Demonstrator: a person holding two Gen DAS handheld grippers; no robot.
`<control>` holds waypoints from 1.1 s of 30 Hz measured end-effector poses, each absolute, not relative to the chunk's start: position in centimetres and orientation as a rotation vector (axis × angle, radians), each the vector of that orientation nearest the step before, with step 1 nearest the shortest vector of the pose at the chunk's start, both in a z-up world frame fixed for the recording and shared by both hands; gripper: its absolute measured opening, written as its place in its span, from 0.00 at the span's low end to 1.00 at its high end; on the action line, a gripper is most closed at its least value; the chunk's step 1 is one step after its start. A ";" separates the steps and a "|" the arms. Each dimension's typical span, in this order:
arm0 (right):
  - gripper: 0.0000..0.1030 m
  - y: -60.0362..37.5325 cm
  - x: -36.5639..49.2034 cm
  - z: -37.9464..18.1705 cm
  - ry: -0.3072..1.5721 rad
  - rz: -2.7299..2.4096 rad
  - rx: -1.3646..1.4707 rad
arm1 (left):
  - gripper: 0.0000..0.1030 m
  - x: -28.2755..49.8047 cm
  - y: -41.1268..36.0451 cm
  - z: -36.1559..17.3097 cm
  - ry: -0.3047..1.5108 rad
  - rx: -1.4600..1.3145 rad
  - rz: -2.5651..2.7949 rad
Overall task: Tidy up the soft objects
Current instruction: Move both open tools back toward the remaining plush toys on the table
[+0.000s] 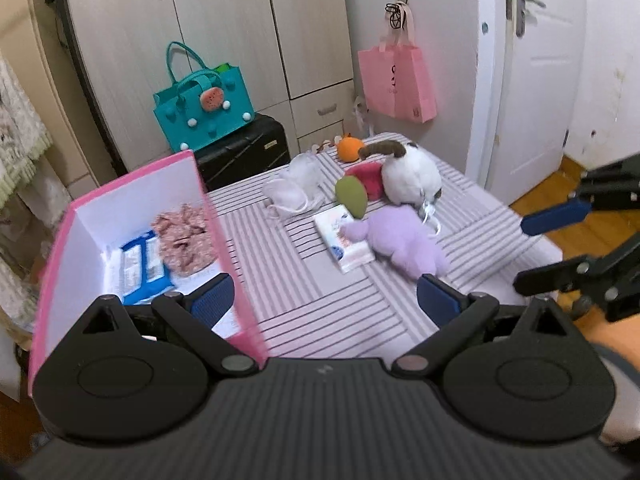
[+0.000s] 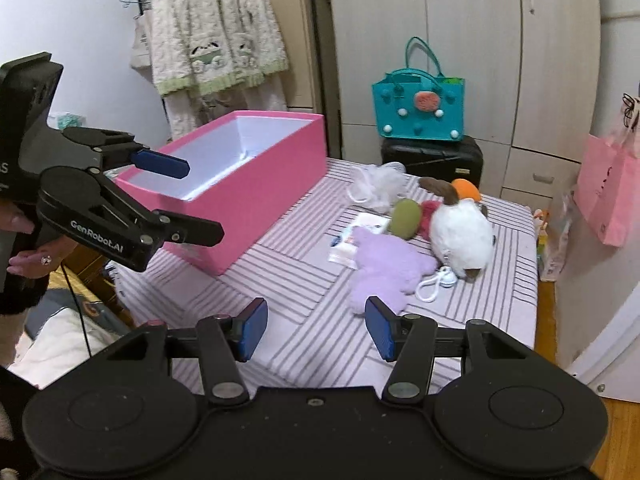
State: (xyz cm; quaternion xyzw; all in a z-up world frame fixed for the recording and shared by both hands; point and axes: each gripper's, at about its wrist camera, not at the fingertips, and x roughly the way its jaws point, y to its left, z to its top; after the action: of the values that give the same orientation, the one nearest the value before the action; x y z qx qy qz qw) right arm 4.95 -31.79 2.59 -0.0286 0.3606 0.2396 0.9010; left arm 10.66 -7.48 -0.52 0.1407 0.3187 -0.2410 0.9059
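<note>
A striped table (image 1: 320, 312) holds an open pink box (image 1: 224, 240) at the left, with a floral cloth (image 1: 186, 240) and a blue-white packet (image 1: 144, 268) inside. Soft things lie in a heap further right: a purple plush (image 1: 404, 240) on a tissue pack (image 1: 344, 240), a white plush with a brown tail (image 1: 408, 176), a green and red plush (image 1: 352, 196), an orange plush (image 1: 350, 148) and a white mesh pouch (image 1: 296, 188). My left gripper (image 1: 324, 296) hovers open and empty beside the box wall. My right gripper (image 2: 316, 328) is open and empty just short of the purple plush (image 2: 384, 268).
A teal felt bag (image 1: 204, 108) stands on a black suitcase (image 1: 244, 152) behind the table. A pink bag (image 1: 396, 80) hangs on the wall by a white door (image 1: 536, 80). Wooden floor (image 1: 556, 184) lies past the table's right edge. A fleece robe (image 2: 216, 28) hangs at the left.
</note>
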 end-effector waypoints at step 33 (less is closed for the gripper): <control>0.54 -30.5 20.2 -5.4 0.611 0.375 -0.086 | 0.66 28.1 -15.6 -4.9 0.706 0.105 -0.308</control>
State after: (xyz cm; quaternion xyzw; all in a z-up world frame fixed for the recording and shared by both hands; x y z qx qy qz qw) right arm 20.23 -30.46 -5.38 -0.0421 0.2991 0.1834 0.9355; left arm 28.11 -15.60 -4.86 0.0511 0.3442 -0.1500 0.9254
